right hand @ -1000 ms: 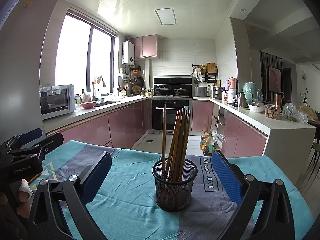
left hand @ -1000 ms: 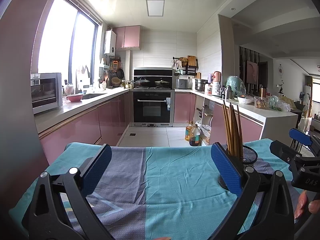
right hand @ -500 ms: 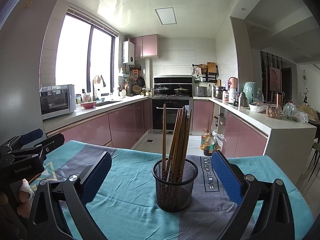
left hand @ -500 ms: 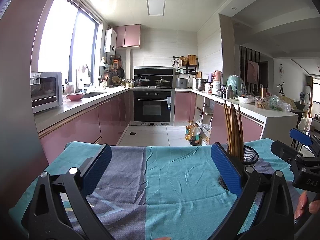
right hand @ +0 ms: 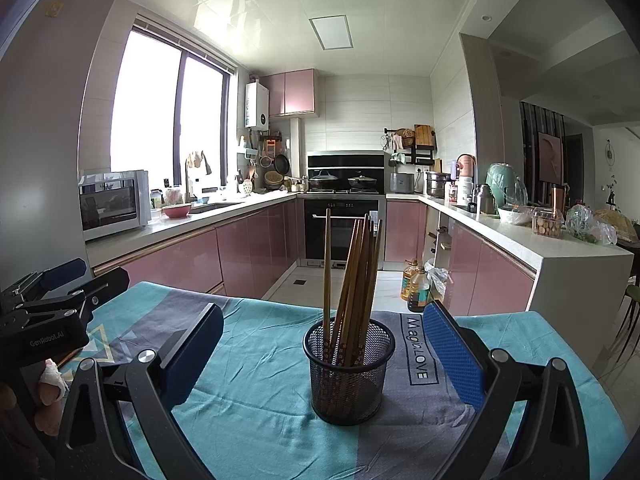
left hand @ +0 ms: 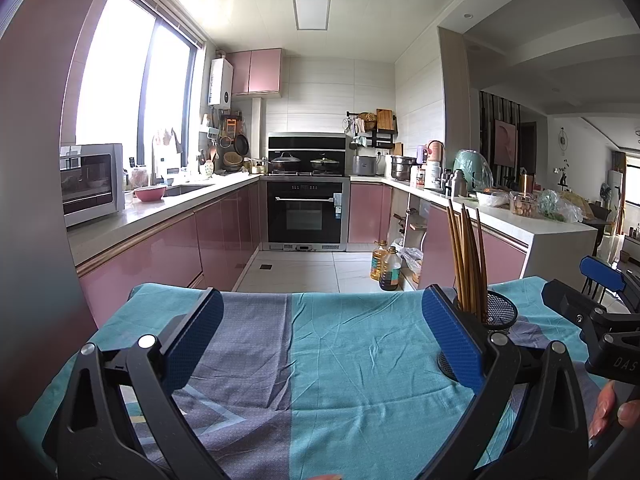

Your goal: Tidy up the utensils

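A black mesh cup [right hand: 347,372] stands upright on the teal and grey tablecloth [right hand: 260,364], holding several brown chopsticks [right hand: 356,276] that lean against its rim. My right gripper [right hand: 320,346] is open, its blue pads level with the cup and to either side of it, not touching. In the left wrist view the same cup [left hand: 498,314] peeks out behind the right pad, chopsticks [left hand: 466,256] sticking up. My left gripper [left hand: 320,338] is open over bare cloth [left hand: 340,360], holding nothing.
The other gripper and a hand show at each view's edge [left hand: 600,320] [right hand: 44,320]. Beyond the table's far edge lie the kitchen floor, pink cabinets [right hand: 248,248], an oven [left hand: 306,216] and oil bottles [right hand: 416,286]. A white counter [right hand: 560,252] stands at right.
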Demonstrator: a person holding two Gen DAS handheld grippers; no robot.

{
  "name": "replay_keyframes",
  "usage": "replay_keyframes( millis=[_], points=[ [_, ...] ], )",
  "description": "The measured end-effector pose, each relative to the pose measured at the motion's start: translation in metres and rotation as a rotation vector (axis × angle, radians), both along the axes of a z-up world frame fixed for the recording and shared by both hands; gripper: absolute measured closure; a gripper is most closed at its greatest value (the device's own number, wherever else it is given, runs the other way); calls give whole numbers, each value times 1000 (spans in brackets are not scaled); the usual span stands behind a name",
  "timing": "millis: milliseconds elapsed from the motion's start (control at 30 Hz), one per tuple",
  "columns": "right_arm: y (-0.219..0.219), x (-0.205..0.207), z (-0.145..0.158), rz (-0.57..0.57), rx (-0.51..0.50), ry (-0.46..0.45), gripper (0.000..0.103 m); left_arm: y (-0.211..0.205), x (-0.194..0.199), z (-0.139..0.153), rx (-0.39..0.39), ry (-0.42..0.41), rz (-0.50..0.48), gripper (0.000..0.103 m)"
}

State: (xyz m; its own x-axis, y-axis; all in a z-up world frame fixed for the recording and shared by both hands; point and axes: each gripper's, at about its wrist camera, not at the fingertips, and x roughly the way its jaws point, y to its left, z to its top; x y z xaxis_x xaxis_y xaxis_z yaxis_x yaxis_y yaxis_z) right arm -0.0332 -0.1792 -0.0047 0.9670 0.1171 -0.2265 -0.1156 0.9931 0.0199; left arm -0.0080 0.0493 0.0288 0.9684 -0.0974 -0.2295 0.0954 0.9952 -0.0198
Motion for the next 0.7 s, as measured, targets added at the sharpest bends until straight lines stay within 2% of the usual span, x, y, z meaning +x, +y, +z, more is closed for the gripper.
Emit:
replay_keyframes(
  millis=[700],
  points=[
    [0, 3, 0, -2, 1, 2, 6, 0, 1, 1, 1, 3, 0, 5]
  ],
)
